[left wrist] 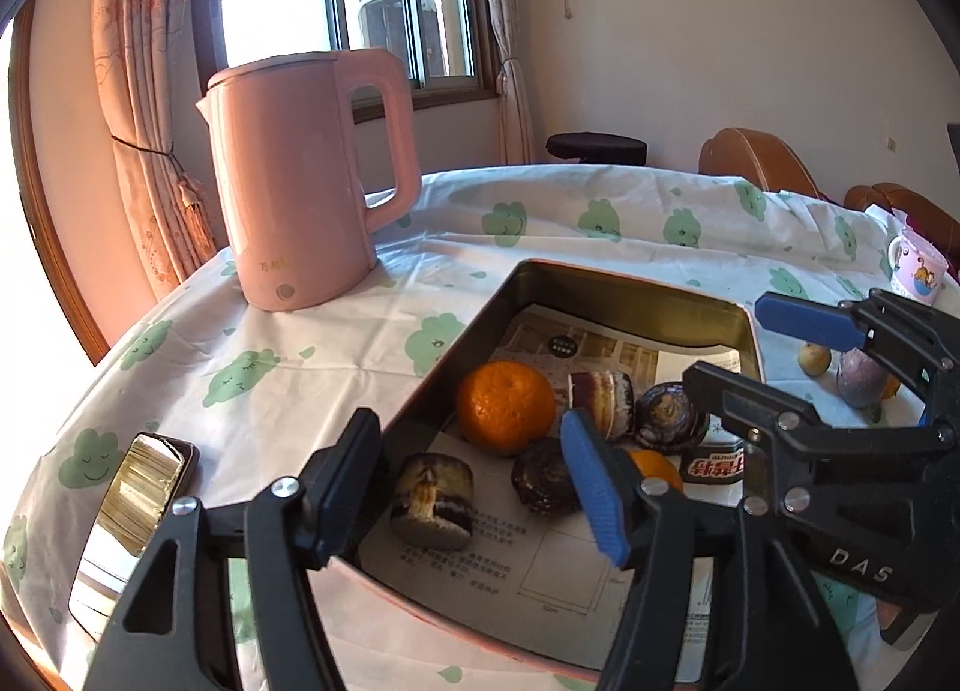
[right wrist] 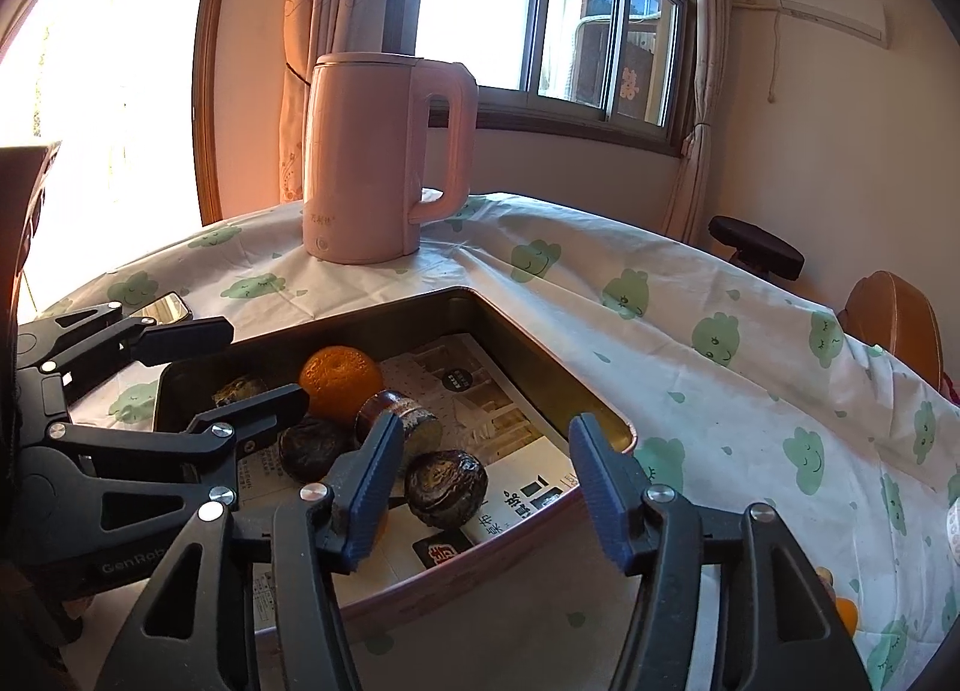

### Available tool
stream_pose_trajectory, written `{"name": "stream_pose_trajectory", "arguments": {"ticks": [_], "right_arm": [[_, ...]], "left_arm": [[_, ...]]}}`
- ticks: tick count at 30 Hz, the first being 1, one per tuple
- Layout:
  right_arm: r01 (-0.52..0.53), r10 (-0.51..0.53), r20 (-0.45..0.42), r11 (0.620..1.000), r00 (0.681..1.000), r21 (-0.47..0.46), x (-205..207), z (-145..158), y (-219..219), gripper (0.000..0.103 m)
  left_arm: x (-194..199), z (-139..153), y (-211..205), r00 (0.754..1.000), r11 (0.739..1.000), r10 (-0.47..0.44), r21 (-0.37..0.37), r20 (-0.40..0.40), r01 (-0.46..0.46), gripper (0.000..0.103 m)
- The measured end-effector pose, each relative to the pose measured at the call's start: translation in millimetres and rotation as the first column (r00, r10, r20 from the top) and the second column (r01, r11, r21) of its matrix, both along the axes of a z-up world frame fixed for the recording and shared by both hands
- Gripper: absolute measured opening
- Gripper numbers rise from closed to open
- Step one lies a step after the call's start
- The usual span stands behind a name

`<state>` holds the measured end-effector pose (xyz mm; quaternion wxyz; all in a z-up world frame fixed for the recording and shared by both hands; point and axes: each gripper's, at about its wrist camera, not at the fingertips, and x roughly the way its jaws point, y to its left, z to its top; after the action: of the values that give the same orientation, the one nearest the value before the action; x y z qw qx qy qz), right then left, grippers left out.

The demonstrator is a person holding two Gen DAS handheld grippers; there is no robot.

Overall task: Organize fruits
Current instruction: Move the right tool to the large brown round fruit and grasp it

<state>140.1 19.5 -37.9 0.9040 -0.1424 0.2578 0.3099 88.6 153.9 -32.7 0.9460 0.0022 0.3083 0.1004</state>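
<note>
A metal tray [left wrist: 630, 283] [right wrist: 528, 355] lined with newspaper holds a big orange [left wrist: 504, 406] [right wrist: 340, 376], a small orange [left wrist: 657, 466], dark wrinkled round fruits [left wrist: 669, 415] [right wrist: 445, 487] and striped brown pieces [left wrist: 432, 502]. My left gripper [left wrist: 468, 499] [right wrist: 222, 370] hovers open over the tray's near left corner, above a striped piece and not touching it. My right gripper [right wrist: 483, 487] [left wrist: 774, 355] is open over the tray's right end, with a dark round fruit lying between its fingers, unpressed. A purple fruit [left wrist: 861, 379] and a small yellow one [left wrist: 814, 358] sit on the cloth right of the tray.
A pink kettle [left wrist: 306, 181] [right wrist: 372, 156] stands behind the tray. A shiny phone [left wrist: 135, 511] [right wrist: 165, 308] lies at the left. A printed mug [left wrist: 915, 268] is at the far right. A dark red-labelled packet [left wrist: 714, 466] lies in the tray. Chairs ring the round table.
</note>
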Motion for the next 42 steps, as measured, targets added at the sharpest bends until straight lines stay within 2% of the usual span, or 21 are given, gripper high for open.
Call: {"name": "stream_pose_trajectory", "arguments": {"ticks": [6,11,18,22,28,33,35,42], "right_arm": [[0.041,-0.041,0.033,0.999,0.999,0.005,-14,14,-32,0.066],[0.137,-0.137,0.055,0.991,0.989,-0.007,-15,20,-87,0.068],[0.308,-0.308,0.025,0.951,0.951,-0.003,2,17,-166,0.068],[0.353,-0.353,-0.019,0.936,0.936,0.014,12,11,-190,0.068],[0.346,-0.346,-0.063,0.938,0.936,-0.011,18,0,-193,0.068],[0.327,-0.324,-0.073,0.945,0.943,0.03,19,3,-194,0.068],[0.292,-0.291,-0.058,0.956,0.955,0.028,16,6,-185,0.068],[0.207,-0.21,-0.035,0.976,0.977,-0.067,20,-2,-142,0.068]], "left_arm": [[-10,12,-21,0.998,0.999,-0.047,-0.009,0.049,0.048,0.072],[-11,19,-46,0.993,0.996,-0.092,-0.003,0.074,0.092,0.075],[0,18,-84,0.987,0.989,-0.148,-0.016,0.061,0.15,0.075],[7,16,-108,0.982,0.983,-0.184,-0.012,0.051,0.185,0.075],[18,16,-132,0.974,0.975,-0.22,-0.024,0.044,0.221,0.075],[32,18,-136,0.979,0.98,-0.199,-0.018,0.04,0.2,0.075],[37,19,-135,0.982,0.983,-0.184,-0.009,0.04,0.184,0.075],[40,20,-118,0.991,0.992,-0.128,-0.015,0.047,0.129,0.075]]}}
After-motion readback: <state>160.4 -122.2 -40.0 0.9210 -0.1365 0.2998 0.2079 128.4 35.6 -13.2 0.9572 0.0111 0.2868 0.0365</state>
